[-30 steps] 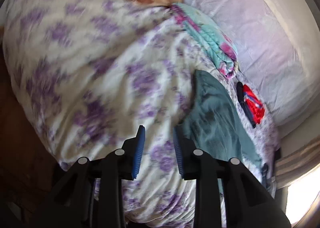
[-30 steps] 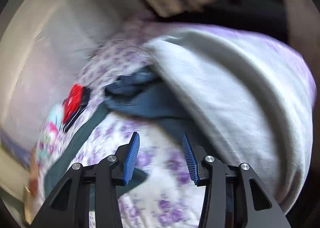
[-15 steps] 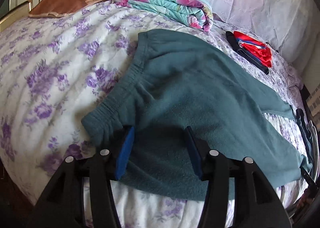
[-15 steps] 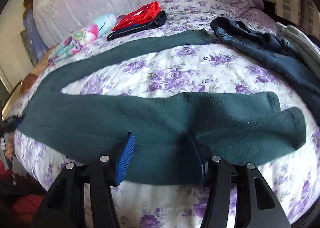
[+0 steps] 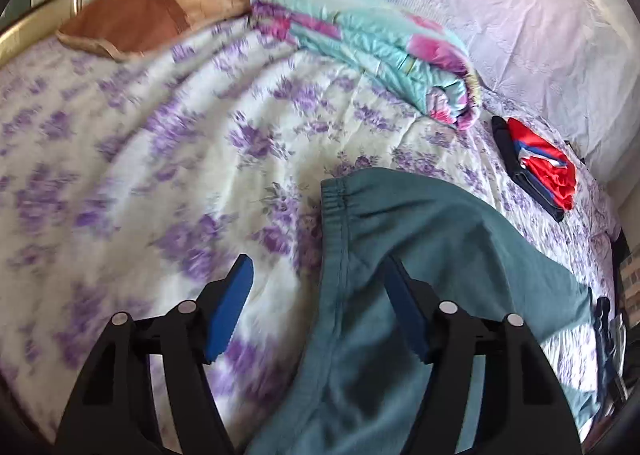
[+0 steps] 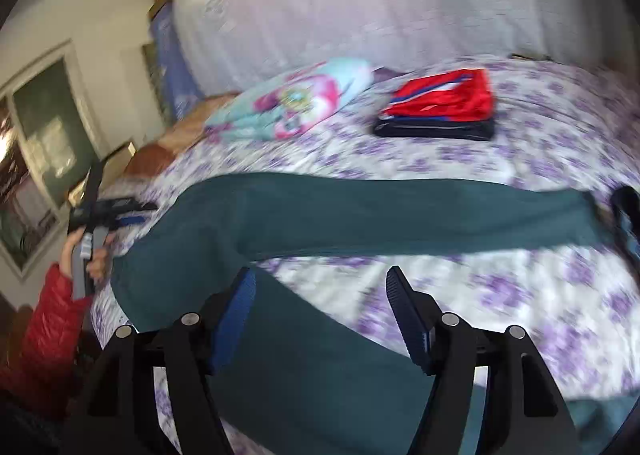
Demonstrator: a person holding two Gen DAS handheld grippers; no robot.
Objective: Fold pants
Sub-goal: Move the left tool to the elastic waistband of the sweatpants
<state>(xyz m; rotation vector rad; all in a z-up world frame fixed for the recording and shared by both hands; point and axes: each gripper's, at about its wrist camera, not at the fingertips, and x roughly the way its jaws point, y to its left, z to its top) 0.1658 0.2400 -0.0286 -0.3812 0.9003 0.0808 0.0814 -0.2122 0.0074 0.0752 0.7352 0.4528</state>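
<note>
Fingers on both sides are spreading apart right now w/ nothing pinched: the left gripper (image 5: 318, 307) hovers w/ the elastic waistband edge of the teal pants (image 5: 432, 255) passing under the gap, one blue pad over bare bedspread (image 5: 160, 143), the other over the teal fabric; the right gripper (image 6: 320, 315) hovers lower down the pants (image 6: 360, 215), its left-hand pad over the near leg, the other pad over the flowered cover, so the inner edge of that leg runs btwn them. Pants lie spread flat on the bed, waist toward the person's hand (image 6: 92, 251) that holds the other tool, legs splayed apart in a V; far leg stretches out straight, and beyond it, well apart, sit a red-and-dark folded stack (image 6: 440, 107) and a turquoise folded quilt (image 6: 292, 103). Step in hand looks like setting up the first fold, leg onto leg. To do it well: drop each pair of pads onto an edge, not mid-panel, get both layers at the waistband, close firmly since fleece is thick and slippery-soft, then lift both ends together and level so the leg swings over w/o dragging the cover. Match seams and hems before letting go. Pics are blurred, so exact pad height over the cloth can't be told.
</note>
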